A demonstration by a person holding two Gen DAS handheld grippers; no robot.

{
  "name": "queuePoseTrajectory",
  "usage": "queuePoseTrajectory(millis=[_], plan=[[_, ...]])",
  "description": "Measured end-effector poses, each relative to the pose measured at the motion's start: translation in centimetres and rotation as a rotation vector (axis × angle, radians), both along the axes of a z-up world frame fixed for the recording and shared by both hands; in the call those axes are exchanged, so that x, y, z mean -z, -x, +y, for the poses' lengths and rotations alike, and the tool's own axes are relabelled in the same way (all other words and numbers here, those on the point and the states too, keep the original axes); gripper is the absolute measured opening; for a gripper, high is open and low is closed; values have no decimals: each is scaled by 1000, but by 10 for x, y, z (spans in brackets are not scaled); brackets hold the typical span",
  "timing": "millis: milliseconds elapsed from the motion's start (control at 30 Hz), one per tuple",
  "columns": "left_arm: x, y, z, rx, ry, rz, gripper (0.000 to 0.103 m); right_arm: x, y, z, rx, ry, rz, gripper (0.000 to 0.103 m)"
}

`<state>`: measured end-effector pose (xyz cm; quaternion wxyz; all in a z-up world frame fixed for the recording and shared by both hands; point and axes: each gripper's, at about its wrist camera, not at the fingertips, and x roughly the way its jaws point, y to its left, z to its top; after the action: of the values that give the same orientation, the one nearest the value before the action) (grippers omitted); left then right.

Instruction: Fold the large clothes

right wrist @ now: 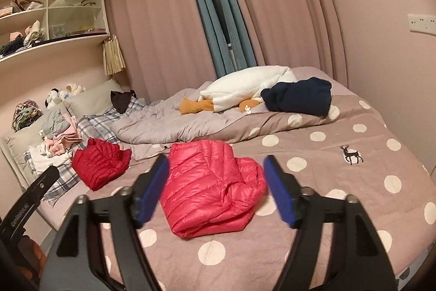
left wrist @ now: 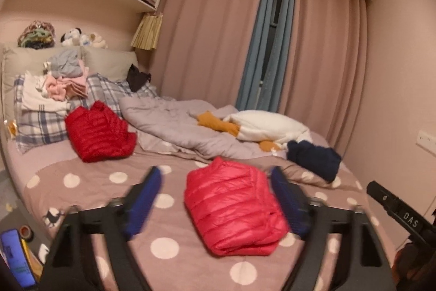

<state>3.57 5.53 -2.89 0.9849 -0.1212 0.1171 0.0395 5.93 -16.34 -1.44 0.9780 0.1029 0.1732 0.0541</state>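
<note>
1. Two grippers, left gripper [left wrist: 215, 198] and right gripper [right wrist: 215, 192], stand with jaws wide, holding nothing.
2. Pink down jacket [left wrist: 231, 209] lies folded, lower centre of frame, on the dotted bedspread [left wrist: 90, 182].
3. Judged: fold complete, garment released.
4. Next: choose another garment, possibly the navy garment [right wrist: 299, 97], upper right.
</note>
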Motion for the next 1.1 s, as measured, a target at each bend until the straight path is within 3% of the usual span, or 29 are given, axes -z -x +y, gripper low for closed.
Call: queuePoseTrajectory(millis=[33, 100, 333, 700, 1100], plan=[[-1, 2, 0, 3, 7, -14, 101, 0, 1, -1, 4, -7, -7, 94], [-3, 6, 0, -3, 13, -39, 102, -2, 6, -6, 15, -28, -33, 103], [-8, 8, -10, 54, 15, -22, 102, -4, 11, -9, 53, -22, -32, 103], [-6, 9, -12, 8, -3, 28, 102, -2, 12, -6, 65, 10, -3, 103], [-8, 12, -18, 40, -6, 44, 102, 0, 14, -1, 76, 52, 18, 103]])
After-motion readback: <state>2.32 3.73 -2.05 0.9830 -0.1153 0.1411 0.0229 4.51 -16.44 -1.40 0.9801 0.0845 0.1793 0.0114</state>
